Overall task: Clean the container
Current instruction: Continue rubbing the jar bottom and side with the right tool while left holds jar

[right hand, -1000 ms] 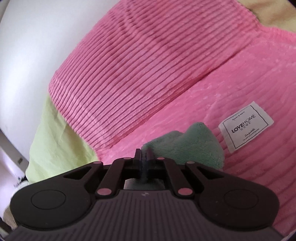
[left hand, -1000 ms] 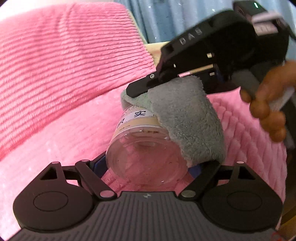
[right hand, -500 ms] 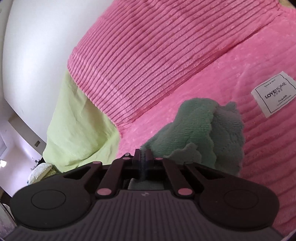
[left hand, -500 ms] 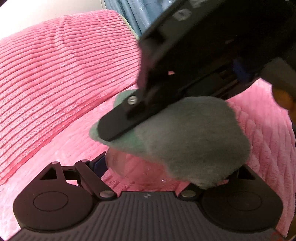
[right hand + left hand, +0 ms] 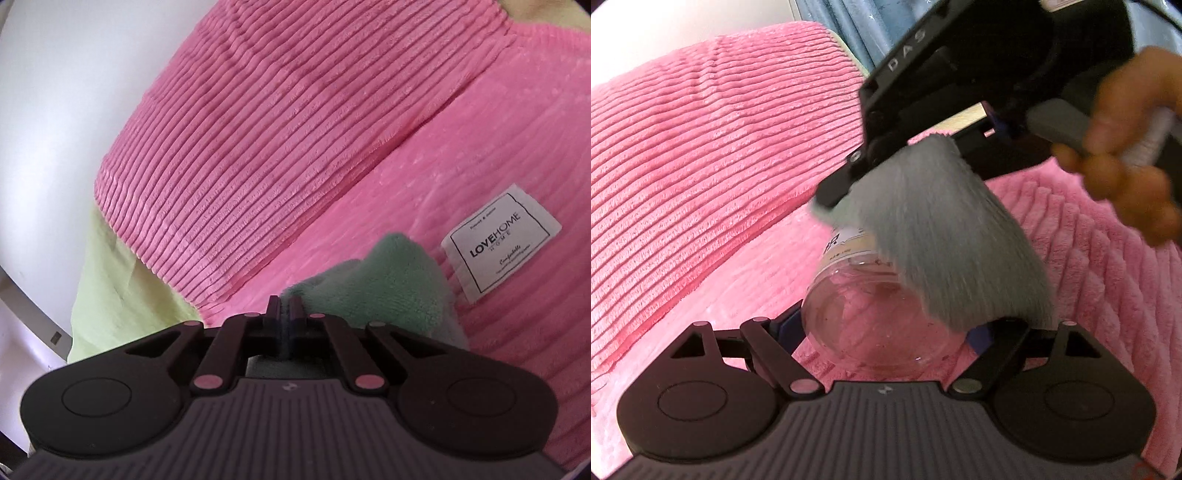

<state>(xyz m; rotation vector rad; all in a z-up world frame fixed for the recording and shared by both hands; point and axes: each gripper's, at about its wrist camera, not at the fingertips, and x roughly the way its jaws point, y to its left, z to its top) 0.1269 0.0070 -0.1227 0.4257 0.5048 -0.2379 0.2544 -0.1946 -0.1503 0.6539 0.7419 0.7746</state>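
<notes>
We have the clear plastic jar (image 5: 879,314) lying on its side with its base toward the left wrist camera, clamped at that end between the jaws of the left gripper (image 5: 886,332), just above the pink ribbed blanket (image 5: 701,155) spread over the bed. A pale paper label (image 5: 849,240) wraps its far end, partly hidden. Draped over the jar's upper right side is the grey-green microfibre cloth (image 5: 942,236), blurred in mid-stroke, and it is pinched in the clenched jaws of the right gripper (image 5: 285,314), whose trigger the person's hand (image 5: 1126,155) squeezes. From the right wrist view the cloth bunches just ahead of the jaws, beside a white LOVEHOME tag (image 5: 502,238) sewn on the blanket. We judge the wiping of the outer wall to be under way, with only one flank covered. Next, we would need to roll the jar in the left grip or sweep the cloth round to the untouched side, keeping it pressed against the slippery plastic.
</notes>
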